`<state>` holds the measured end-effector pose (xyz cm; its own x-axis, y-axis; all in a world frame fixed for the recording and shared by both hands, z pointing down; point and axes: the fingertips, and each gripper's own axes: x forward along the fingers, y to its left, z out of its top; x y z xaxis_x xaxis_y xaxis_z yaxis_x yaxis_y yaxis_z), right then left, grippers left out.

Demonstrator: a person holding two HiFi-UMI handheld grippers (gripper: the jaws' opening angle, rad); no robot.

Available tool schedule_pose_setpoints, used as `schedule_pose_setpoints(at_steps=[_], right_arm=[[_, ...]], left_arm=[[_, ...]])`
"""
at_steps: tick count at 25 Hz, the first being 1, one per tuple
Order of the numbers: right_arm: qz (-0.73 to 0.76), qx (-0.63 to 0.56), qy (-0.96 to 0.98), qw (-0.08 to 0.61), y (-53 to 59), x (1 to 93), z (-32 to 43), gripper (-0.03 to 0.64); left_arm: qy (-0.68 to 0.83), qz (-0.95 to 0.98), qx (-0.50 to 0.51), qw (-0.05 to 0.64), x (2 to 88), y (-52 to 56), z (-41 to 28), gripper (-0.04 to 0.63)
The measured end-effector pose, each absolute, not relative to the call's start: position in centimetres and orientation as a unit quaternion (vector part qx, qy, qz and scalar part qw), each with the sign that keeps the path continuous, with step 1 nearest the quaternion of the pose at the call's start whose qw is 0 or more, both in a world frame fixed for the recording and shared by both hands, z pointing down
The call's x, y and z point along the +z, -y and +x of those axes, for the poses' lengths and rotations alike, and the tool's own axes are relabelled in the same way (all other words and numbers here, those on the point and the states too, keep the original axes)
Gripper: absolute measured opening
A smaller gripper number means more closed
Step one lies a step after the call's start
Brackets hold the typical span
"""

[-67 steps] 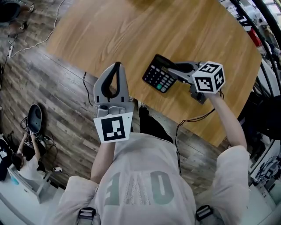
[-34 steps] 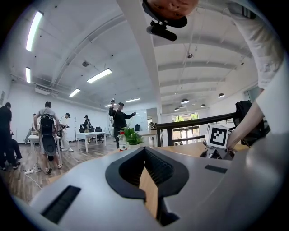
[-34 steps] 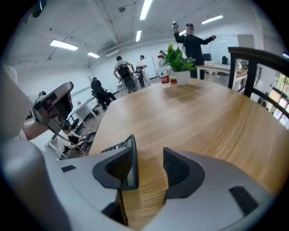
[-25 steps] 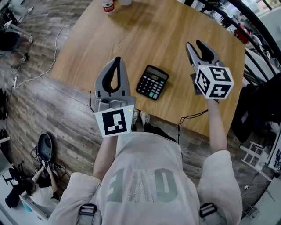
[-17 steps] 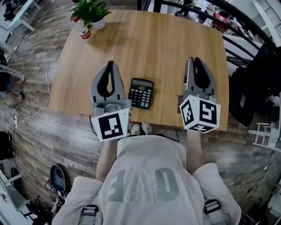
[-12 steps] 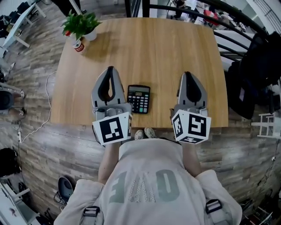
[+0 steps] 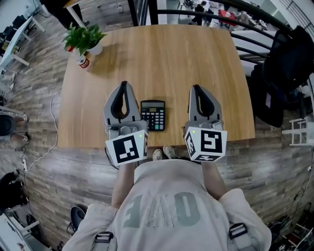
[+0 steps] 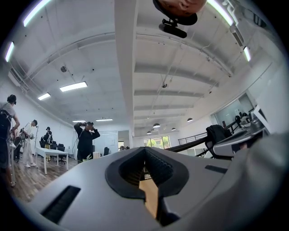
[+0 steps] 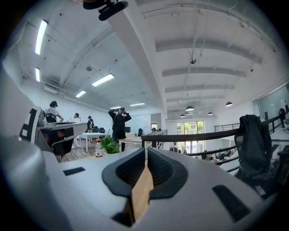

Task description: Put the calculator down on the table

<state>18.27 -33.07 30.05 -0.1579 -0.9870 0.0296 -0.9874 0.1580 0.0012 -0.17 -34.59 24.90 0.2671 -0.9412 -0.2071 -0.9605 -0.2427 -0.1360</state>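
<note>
A black calculator [image 7: 153, 115] lies flat on the wooden table [image 7: 171, 54], near its front edge, keys up. It sits between my two grippers and neither touches it. My left gripper [image 7: 123, 85] is held just left of it, jaws shut and empty. Just right of the calculator is my right gripper [image 7: 196, 87], also shut with nothing in it. In the left gripper view the left gripper [image 8: 145, 149] points level across the room with its tips together. The right gripper [image 9: 146, 150] looks the same in the right gripper view. The calculator shows in neither gripper view.
A potted plant [image 7: 84, 38] and a small bottle [image 7: 84, 62] stand at the table's far left corner. A black chair with a dark jacket [image 7: 284, 54] and a black railing [image 7: 206, 13] lie beyond the right edge. People stand in the room behind.
The right gripper let go of the calculator, which now rests on the table. Its jaws closed, and both grippers drew back to the table's front edge and rose to point level.
</note>
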Motion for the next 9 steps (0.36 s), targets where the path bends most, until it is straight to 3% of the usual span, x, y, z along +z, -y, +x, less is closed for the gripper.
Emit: schedule_pose_setpoints(at_steps=[9], right_arm=[[0.648, -0.006, 0.761, 0.010, 33.80, 29.30, 17.80, 0.032]], left_arm=[[-0.609, -0.783, 0.037, 0.118, 25.33, 34.58, -0.97, 0.009]])
